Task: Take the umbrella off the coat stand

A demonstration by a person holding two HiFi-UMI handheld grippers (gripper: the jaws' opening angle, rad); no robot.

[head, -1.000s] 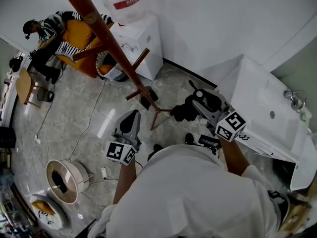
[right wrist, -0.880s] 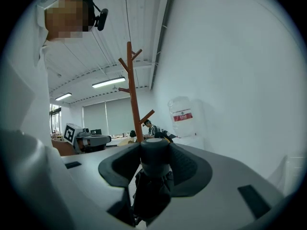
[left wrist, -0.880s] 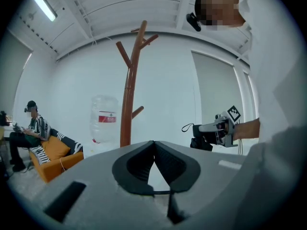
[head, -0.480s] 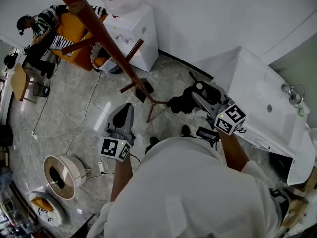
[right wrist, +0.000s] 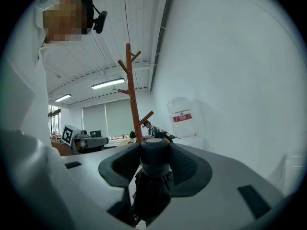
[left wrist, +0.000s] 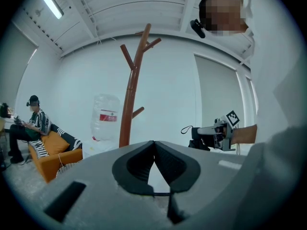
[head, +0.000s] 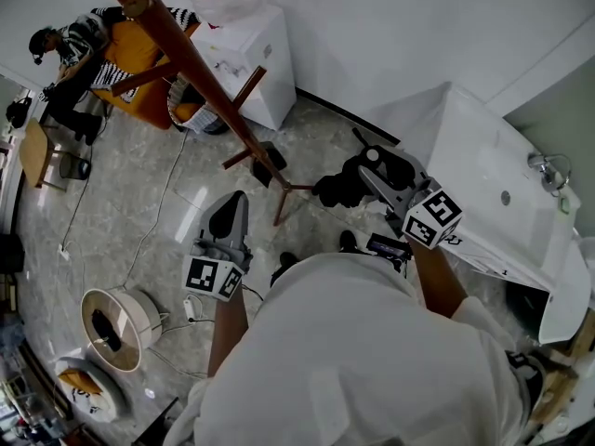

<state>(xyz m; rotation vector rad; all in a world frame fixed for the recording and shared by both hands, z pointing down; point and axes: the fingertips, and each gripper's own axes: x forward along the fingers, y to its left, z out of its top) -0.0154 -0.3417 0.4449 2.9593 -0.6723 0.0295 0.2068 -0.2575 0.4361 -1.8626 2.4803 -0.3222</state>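
The brown wooden coat stand (head: pixel 191 63) rises from its feet on the floor, and its pegs (left wrist: pixel 135 66) are bare. My right gripper (head: pixel 376 167) is shut on the handle (right wrist: pixel 153 158) of a folded black umbrella (head: pixel 337 191), held clear of the stand to its right. The umbrella's fabric (right wrist: pixel 151 198) hangs below the jaws. My left gripper (head: pixel 229 219) is shut with nothing in it, low and left of the stand's feet. In the left gripper view its jaws meet at a point (left wrist: pixel 154 143), and the right gripper (left wrist: pixel 218 132) shows across from it.
A white water dispenser (head: pixel 246 59) with a bottle stands against the wall behind the stand. A person sits on an orange sofa (head: pixel 139 59) at the far left. A white counter (head: pixel 493 193) runs along the right. A round lamp (head: pixel 116 328) and cables lie on the floor.
The head view has shifted a little, so the stand and sofa sit slightly further left. Both grippers keep their hold and positions; the umbrella stays off the stand.
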